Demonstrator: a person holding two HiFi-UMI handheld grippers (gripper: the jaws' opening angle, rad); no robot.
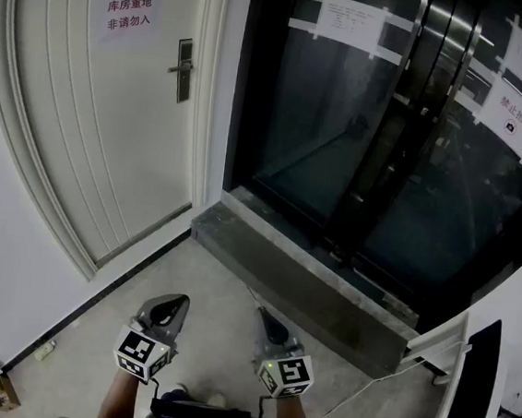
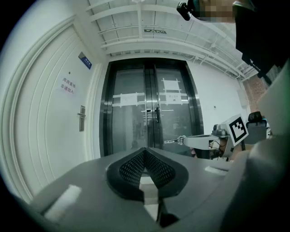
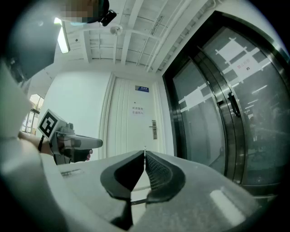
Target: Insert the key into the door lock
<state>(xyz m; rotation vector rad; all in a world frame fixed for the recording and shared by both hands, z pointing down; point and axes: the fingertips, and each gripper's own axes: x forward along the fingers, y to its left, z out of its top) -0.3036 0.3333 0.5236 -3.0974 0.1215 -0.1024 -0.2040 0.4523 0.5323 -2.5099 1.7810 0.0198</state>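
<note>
The white door (image 1: 113, 114) stands at the left, its metal handle and lock plate (image 1: 183, 70) at mid height; the lock plate also shows in the right gripper view (image 3: 154, 129) and the left gripper view (image 2: 81, 118). My right gripper (image 1: 264, 313) is held level, well back from the door, and is shut on a small key. The key's thin metal tip (image 3: 144, 148) pokes out between the pads, and from the side it shows as a slim blade (image 2: 170, 142). My left gripper (image 1: 175, 301) hangs beside it, shut with nothing in it (image 2: 145, 150).
A paper sign (image 1: 128, 15) is taped on the door. Dark glass double doors (image 1: 390, 124) with taped notices fill the right, behind a raised grey stone threshold (image 1: 299, 286). A cardboard box (image 1: 1, 391) lies by the wall at the lower left. A white frame (image 1: 467, 364) stands at the right.
</note>
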